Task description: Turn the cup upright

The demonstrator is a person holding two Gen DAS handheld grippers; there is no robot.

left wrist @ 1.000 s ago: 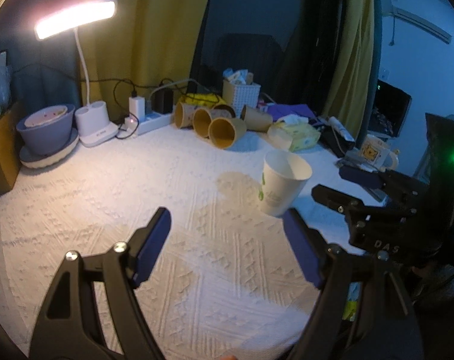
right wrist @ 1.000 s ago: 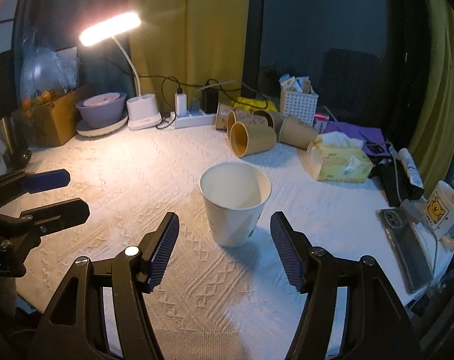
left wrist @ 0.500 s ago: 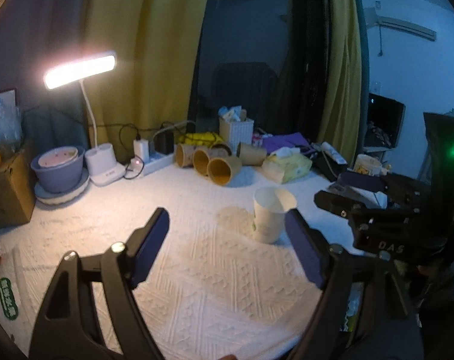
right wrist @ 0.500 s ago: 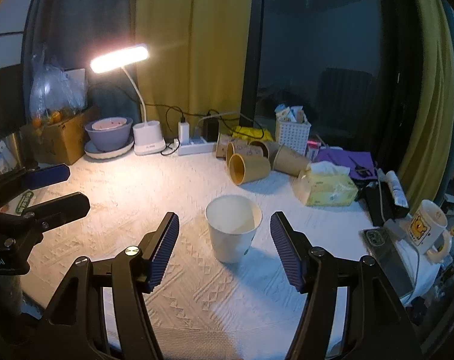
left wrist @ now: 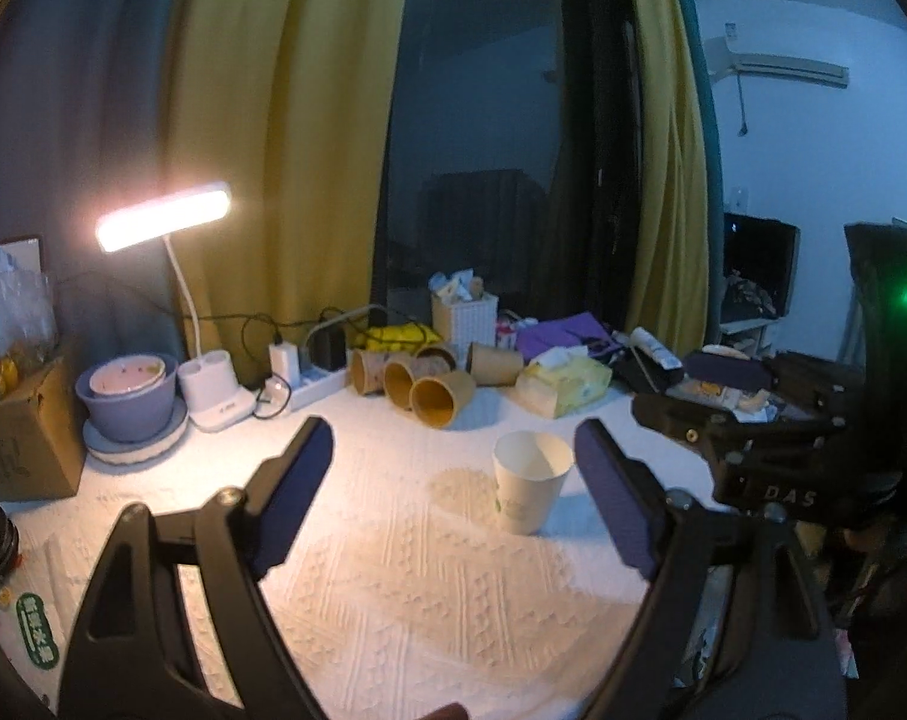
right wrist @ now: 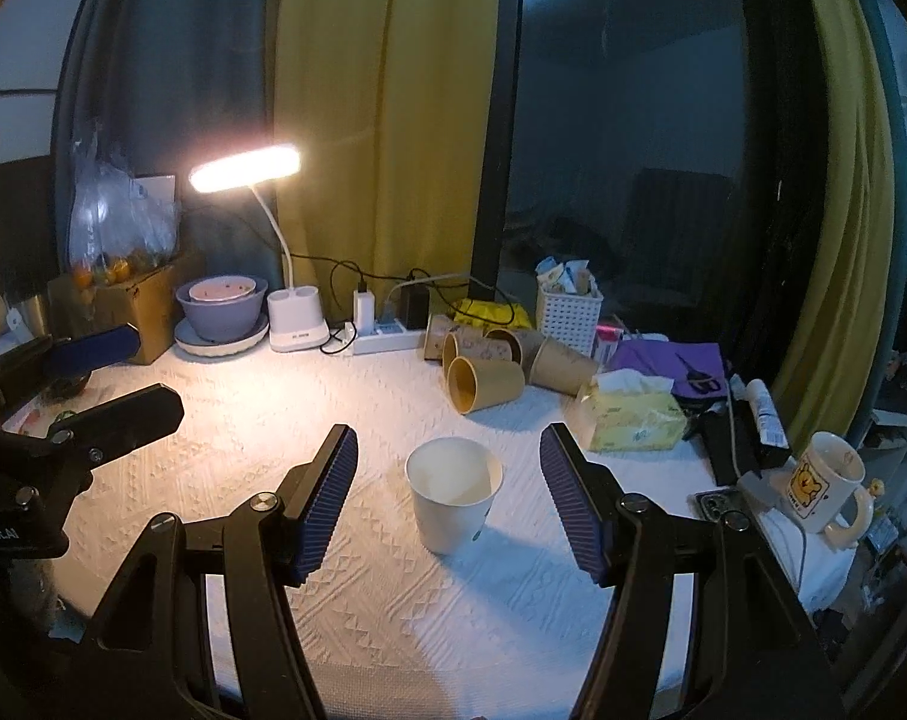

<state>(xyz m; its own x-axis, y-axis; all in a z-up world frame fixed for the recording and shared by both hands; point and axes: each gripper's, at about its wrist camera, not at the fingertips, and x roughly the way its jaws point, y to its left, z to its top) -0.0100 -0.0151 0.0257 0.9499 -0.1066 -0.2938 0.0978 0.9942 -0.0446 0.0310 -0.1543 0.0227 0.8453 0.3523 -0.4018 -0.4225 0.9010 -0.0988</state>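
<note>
Right gripper (right wrist: 447,501) spread wide, empty; left gripper (left wrist: 453,501) likewise. Cup (right wrist: 453,493) upright on bench (right wrist: 357,594) just ahead, between right fingers. Careless sweep could topple it.

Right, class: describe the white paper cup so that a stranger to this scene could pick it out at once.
Start at the lit desk lamp and come forward across the white textured tablecloth to its middle. There stands the white paper cup, alone and upright, mouth open upward. The brown paper cups behind it lie on their sides in a cluster.
</note>
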